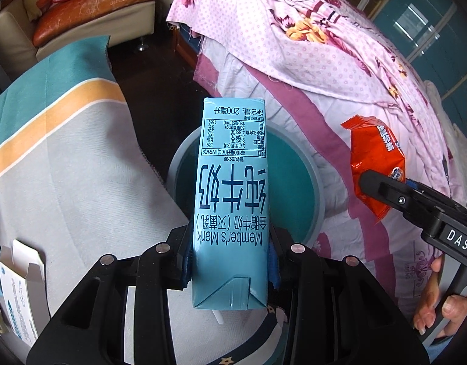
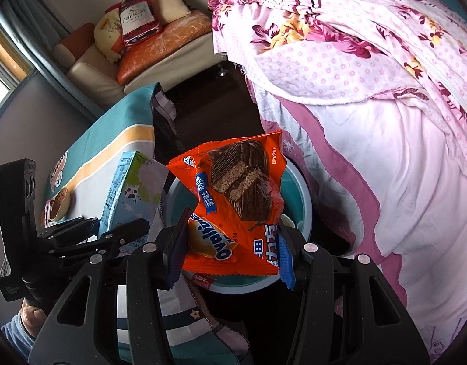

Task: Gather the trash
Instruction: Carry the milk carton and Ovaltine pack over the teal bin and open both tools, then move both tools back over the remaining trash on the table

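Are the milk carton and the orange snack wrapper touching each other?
Apart. The left wrist view shows the milk carton in the left gripper and the orange snack wrapper in the right gripper, with bedding visible between them.

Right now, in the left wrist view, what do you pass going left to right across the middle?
Striped cloth → milk carton held in the left hand-held gripper → orange snack wrapper in the right hand-held gripper → floral bedding.
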Tool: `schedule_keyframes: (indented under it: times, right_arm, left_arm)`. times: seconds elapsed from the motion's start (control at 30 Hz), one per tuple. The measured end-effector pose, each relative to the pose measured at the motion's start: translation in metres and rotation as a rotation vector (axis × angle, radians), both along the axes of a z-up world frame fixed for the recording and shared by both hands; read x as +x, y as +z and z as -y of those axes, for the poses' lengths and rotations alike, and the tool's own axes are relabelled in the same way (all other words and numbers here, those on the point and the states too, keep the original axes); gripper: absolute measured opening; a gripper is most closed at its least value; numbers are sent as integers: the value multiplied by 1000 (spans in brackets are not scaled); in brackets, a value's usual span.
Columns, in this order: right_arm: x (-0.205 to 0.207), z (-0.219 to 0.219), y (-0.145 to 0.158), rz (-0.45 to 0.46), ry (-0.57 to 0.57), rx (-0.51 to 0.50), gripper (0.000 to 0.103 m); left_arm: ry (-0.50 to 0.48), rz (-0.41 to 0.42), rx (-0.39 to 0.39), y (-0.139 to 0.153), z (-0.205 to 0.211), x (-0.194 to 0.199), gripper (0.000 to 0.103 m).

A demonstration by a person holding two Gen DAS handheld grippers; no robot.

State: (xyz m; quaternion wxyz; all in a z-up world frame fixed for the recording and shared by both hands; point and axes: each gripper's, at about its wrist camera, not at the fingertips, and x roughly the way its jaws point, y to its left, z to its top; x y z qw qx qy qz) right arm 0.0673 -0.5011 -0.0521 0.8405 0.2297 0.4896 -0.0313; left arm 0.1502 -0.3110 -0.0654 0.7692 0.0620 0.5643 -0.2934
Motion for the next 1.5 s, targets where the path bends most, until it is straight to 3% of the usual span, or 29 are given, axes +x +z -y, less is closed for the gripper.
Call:
schedule_keyframes:
  times: [0.17, 0.47, 1.0, 1.33, 1.5]
  right_arm:
    - [2, 1, -2, -6, 1, -2, 47]
    - [5, -4, -9, -23, 7, 2, 47]
    - [22, -23, -15, -81, 42, -32, 51]
    - [24, -36, -6, -91, 34, -67, 72]
    - [23, -46, -1, -110, 36, -73, 75]
  left_arm:
    - [25, 14, 5, 0, -2, 4, 67]
    - [58, 41, 17, 4, -20, 1, 88]
    - [107, 58, 11, 9, -59, -2, 92]
    - [128, 45, -17, 10, -79, -1, 92]
    - [152, 45, -34, 14, -96, -3, 93]
